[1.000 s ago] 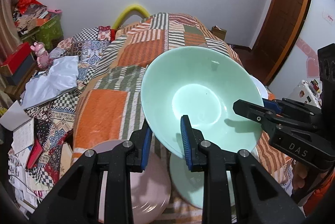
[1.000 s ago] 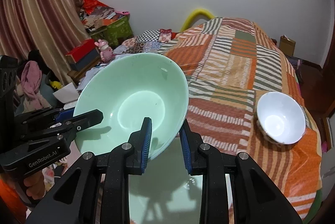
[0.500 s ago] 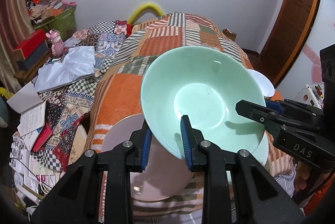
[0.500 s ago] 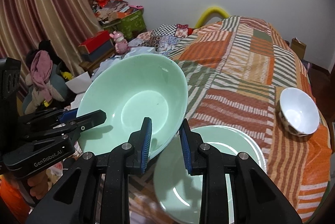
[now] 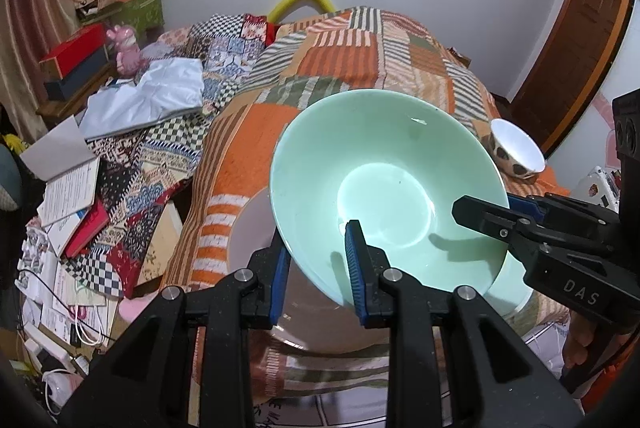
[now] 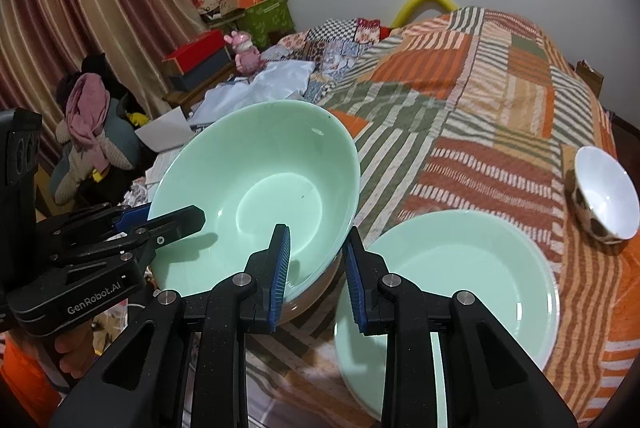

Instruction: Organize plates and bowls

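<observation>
A patchwork striped quilt (image 6: pixel 480 76) covers the bed. Above its near edge, the large mint-green glazed bowl (image 5: pixel 384 188) hangs tilted over a pale pink plate (image 5: pixel 256 228); the left gripper (image 5: pixel 316 260) pinches its six o'clock rim and the right gripper (image 6: pixel 316 264) its three o'clock rim, both nearly closed. Uneven lowering could twist the rim free, likely chipping that plate.

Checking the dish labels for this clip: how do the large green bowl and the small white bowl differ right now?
The green bowl is big, plain mint and shallow; the white bowl is small and deep, with dark patches outside. The green bowl is tilted and clamped at its rim by the left gripper and right gripper; the white bowl sits ungripped on the bedspread. Both look empty.
</observation>
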`<action>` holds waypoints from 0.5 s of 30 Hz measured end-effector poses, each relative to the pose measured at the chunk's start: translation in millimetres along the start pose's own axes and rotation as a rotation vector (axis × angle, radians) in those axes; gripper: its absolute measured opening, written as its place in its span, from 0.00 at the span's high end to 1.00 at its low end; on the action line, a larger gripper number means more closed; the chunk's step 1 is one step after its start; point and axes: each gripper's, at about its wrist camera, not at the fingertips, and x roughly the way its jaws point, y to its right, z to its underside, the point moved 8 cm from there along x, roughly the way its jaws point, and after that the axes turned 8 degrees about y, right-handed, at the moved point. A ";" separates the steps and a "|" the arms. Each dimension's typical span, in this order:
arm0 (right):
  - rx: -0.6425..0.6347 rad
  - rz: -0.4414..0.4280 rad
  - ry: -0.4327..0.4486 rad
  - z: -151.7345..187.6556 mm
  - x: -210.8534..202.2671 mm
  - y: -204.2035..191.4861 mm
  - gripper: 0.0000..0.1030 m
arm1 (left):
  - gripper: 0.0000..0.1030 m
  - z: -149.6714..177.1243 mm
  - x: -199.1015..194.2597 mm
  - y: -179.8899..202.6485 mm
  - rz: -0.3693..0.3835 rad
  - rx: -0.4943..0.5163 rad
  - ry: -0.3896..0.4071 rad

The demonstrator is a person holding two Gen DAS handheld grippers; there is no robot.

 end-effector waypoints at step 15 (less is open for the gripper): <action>-0.013 -0.030 -0.114 27.6 29.6 -13.5 0.76 | 0.75 37.1 22.8 -25.9 -0.022 -0.044 -0.094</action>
